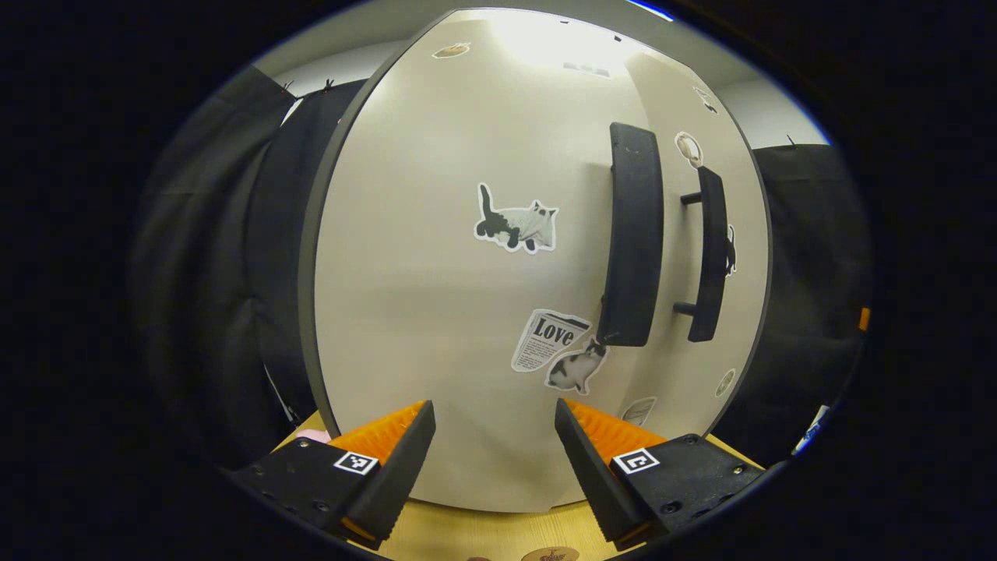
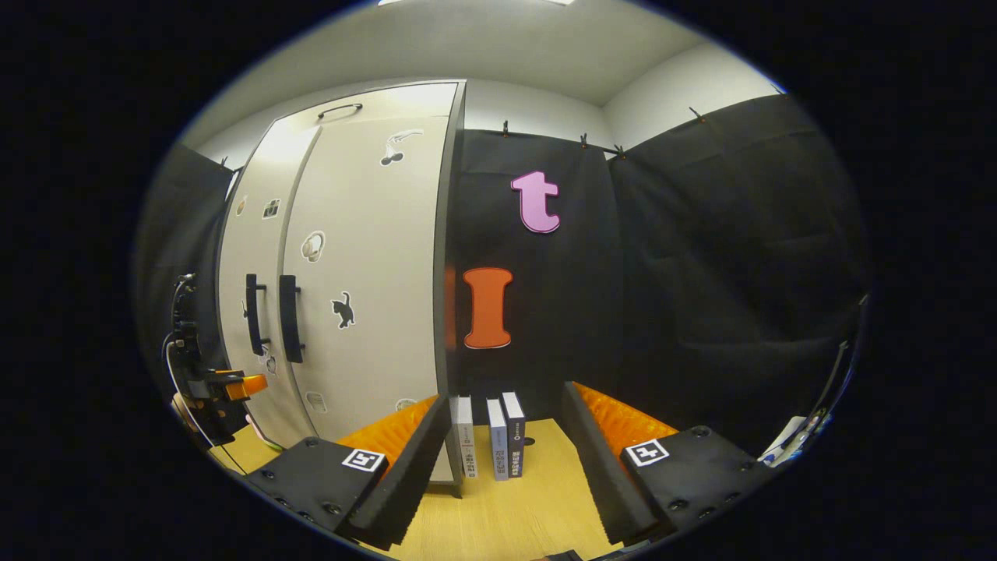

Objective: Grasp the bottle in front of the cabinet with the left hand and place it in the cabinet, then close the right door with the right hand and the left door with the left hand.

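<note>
We cannot find the bottle: both cabinet [image 2: 366,257] doors lie flush, so whatever is inside is hidden from us. In the left gripper view the left door [image 1: 436,257] faces us close up, its top washed out by glare and its lower edge cut off behind the fingers. The left handle [image 1: 632,234] stands upright near the door's inner edge, with the right handle [image 1: 710,253] just beside it on the right door [image 1: 736,312], of which we see a narrow, bent strip. Cat stickers [image 1: 518,226] dot the doors; the small ones near the edges are too warped to make out.

The left gripper [image 1: 494,436] hangs in front of the left door with its fingers spread and nothing between them. Whether the tips touch the door we cannot tell. Below them lies a strip of table [image 1: 475,534].

In the right gripper view the cabinet stands to the left, both handles side by side at mid-height. The right gripper [image 2: 506,444] is well apart from it, fingers spread wide and empty, pointing at the black cloth wall [image 2: 701,273]. Three books [image 2: 491,436] stand upright on the table between the fingers, just beside the cabinet's corner. At the far left edge we see the other gripper's body, partly cut off and dim.
</note>
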The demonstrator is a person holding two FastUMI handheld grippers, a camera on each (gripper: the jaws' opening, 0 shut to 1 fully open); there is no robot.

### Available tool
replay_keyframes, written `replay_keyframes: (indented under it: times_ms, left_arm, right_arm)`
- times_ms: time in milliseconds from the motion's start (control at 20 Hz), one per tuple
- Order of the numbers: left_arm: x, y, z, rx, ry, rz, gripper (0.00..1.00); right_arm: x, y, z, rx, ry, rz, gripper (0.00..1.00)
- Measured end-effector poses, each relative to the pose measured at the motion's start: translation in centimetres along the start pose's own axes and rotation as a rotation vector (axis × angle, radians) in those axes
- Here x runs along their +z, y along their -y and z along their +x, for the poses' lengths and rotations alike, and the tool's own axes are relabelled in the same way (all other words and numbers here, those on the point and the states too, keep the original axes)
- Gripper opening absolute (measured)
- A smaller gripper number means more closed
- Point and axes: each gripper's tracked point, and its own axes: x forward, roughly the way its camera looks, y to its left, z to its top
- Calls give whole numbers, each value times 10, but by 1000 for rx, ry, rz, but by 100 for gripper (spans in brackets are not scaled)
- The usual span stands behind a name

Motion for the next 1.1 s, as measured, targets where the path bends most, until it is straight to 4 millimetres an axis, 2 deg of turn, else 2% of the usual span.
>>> replay_keyframes:
  times_ms: [250,550,850,1100]
  left_arm:
    - [11,-7,-36,15,-14,10,95]
    - [36,-13,-85,30,3,-8,95]
    - [84,-19,-139,34,71,-69,94]
    - [136,-30,-187,38,136,-40,94]
  right_arm:
    - [-1,-22,3,47,-1,0,96]
    - [-3,-43,-6,97,-12,-10,96]
    - [8,-51,-23,124,-3,-23,96]
    - [25,-49,-37,130,23,-50,96]
